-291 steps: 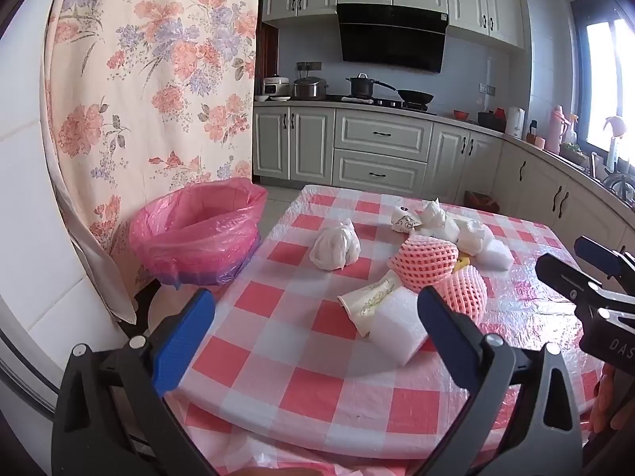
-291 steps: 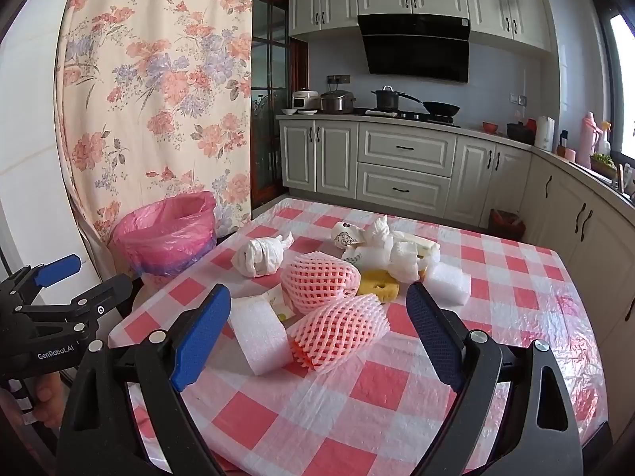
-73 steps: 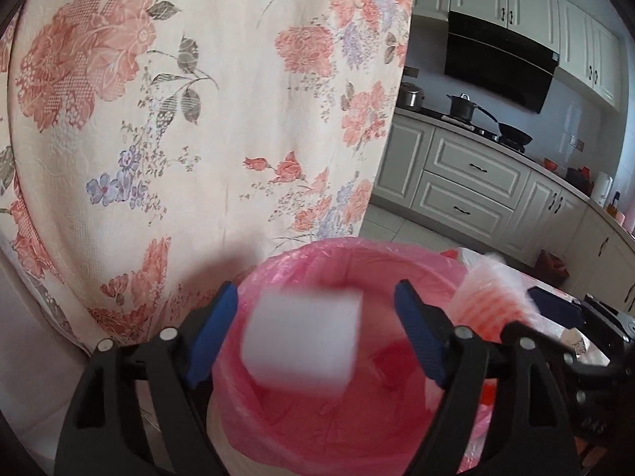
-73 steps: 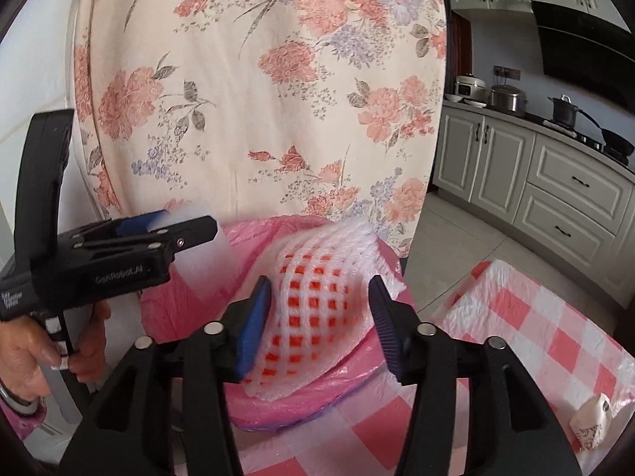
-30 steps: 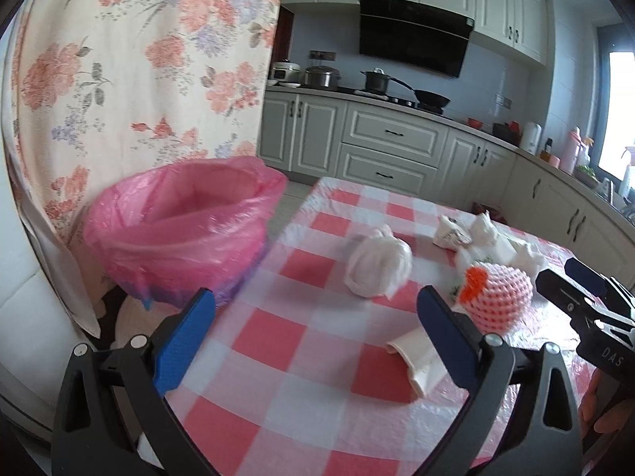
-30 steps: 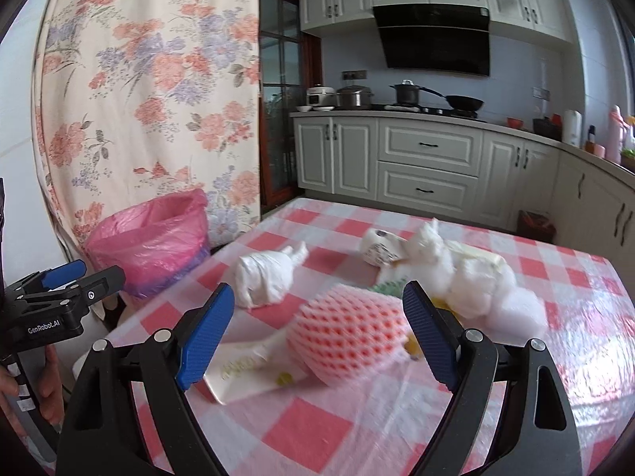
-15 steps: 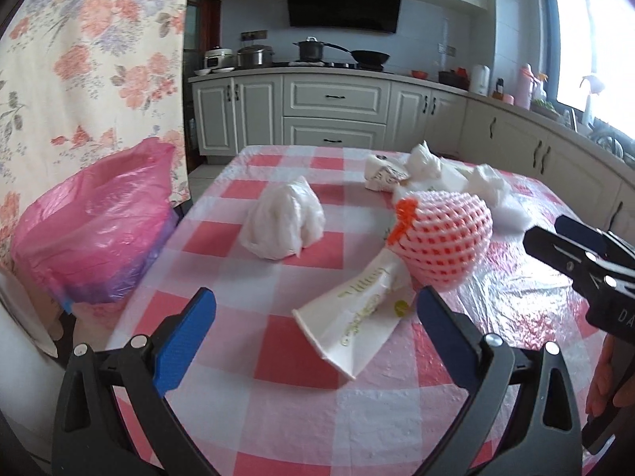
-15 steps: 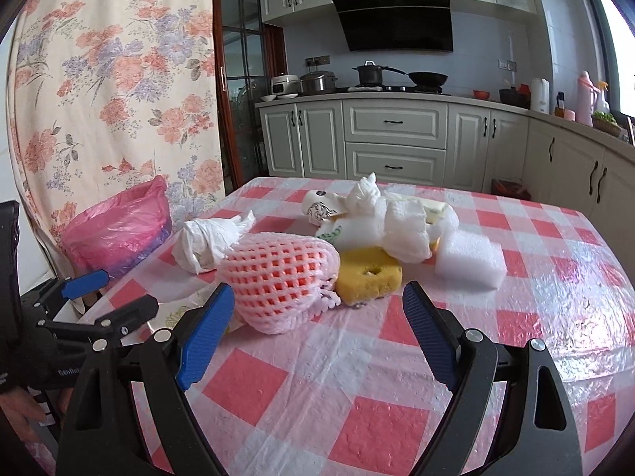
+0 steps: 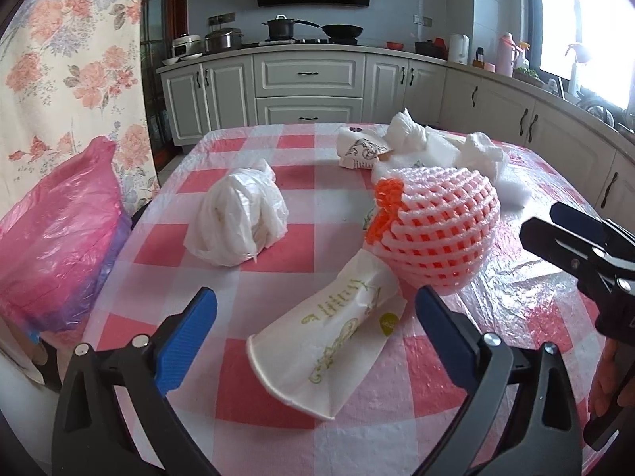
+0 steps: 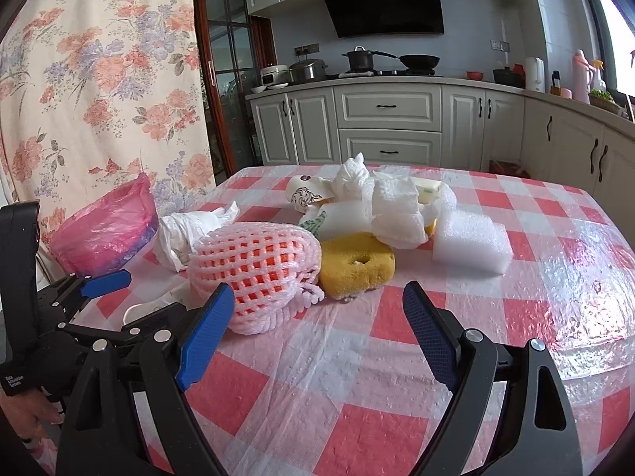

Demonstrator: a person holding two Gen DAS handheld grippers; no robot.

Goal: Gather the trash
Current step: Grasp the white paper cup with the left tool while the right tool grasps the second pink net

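Note:
Trash lies on a red-and-white checked table (image 9: 278, 428). A flattened paper cup (image 9: 329, 337) lies between the fingers of my open left gripper (image 9: 315, 323), with neither pad touching it. Behind the cup sits a pink foam fruit net (image 9: 436, 230), and a crumpled white plastic bag (image 9: 238, 222) lies to its left. My right gripper (image 10: 315, 331) is open over bare cloth, just short of the foam net (image 10: 254, 273) and a yellow sponge (image 10: 357, 267). A white foam block (image 10: 470, 246) and crumpled tissues (image 10: 393, 210) lie farther back. A pink-lined bin (image 9: 55, 238) stands left of the table.
A printed paper cup (image 10: 305, 196) lies on its side at the back of the pile. A floral curtain (image 10: 99, 79) hangs at the left behind the bin. Kitchen cabinets (image 10: 389, 123) and a stove line the far wall. The right gripper (image 9: 579, 254) reaches in from the right edge.
Both grippers have swung from the bin side toward the table and come down closer to the trash. The flattened cup now lies between the left fingers; the net and sponge loom larger before the right.

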